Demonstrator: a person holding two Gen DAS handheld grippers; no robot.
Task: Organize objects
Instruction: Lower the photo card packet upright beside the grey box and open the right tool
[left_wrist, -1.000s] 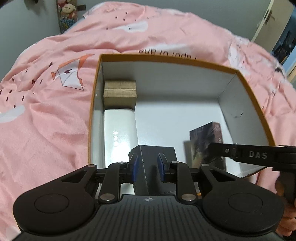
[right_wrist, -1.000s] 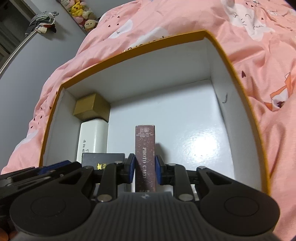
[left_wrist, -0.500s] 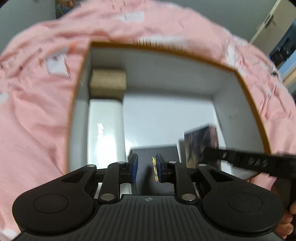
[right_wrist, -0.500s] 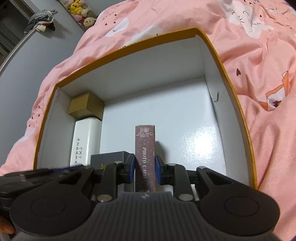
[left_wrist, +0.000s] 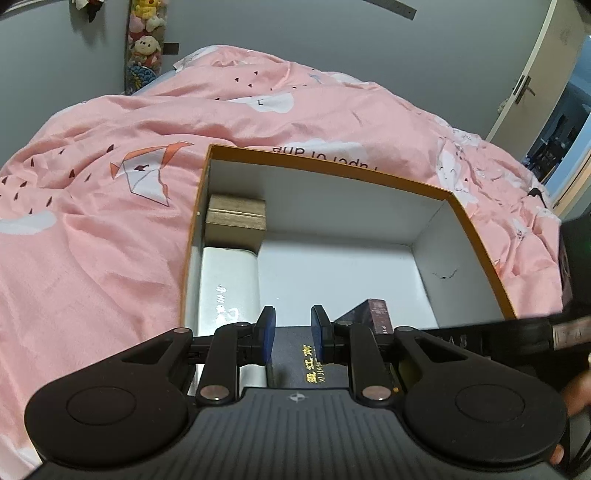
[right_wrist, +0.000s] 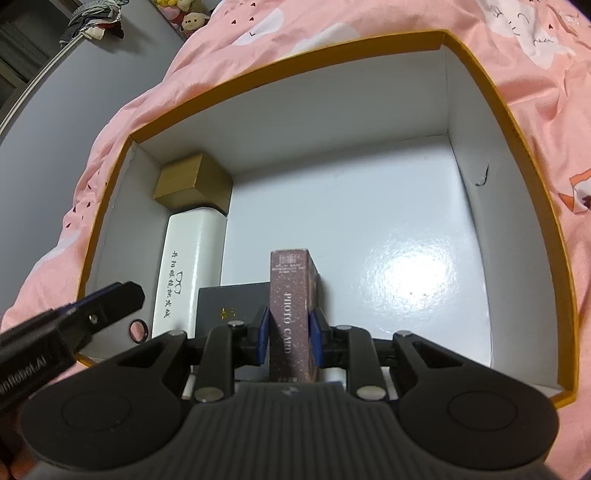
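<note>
Orange-rimmed box (right_wrist: 476, 77) with four boxes inside; right hand-held gripper (right_wrist: 289, 338) clamping photo-card box (right_wrist: 291, 295), left hand-held gripper (left_wrist: 293, 334) empty, parted.

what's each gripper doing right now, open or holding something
left gripper: open, holding nothing, above the black box.
right gripper: shut on the photo card box.

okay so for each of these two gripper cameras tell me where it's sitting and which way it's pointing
Left wrist: sits behind the left gripper, looking forward and down into the orange-rimmed box on the pink duvet; its open fingers hang over the black box, and the right gripper crosses at right.
Right wrist: sits behind the right gripper, looking into the same box from nearer its right side; its fingers clamp the PHOTO CARD box, and the left gripper intrudes at lower left.
Shared: orange-rimmed box, brown cardboard box, white glasses case, black box, PHOTO CARD box.
</note>
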